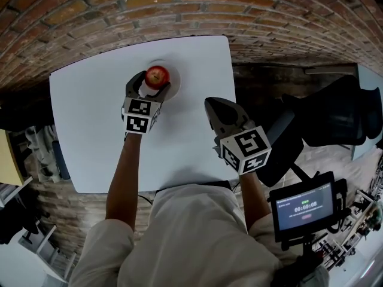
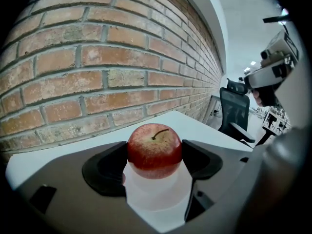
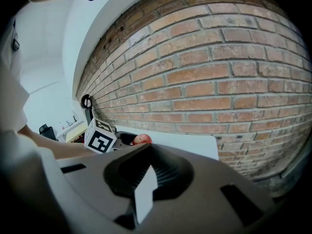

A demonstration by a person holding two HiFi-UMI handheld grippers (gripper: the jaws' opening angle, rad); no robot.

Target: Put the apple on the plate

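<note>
My left tongs (image 2: 155, 156) clamp the apple (image 2: 154, 149) over the plate (image 2: 157, 197). My right tongs (image 3: 145, 175) are closed and empty. An off-centre release could roll it onto the bench (image 1: 90, 118).

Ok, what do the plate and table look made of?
Plate: plain white and smooth with no pattern, likely ceramic or plastic; I can't tell which. Table: flat white top, matte and even with no grain, probably laminate or painted board.
</note>
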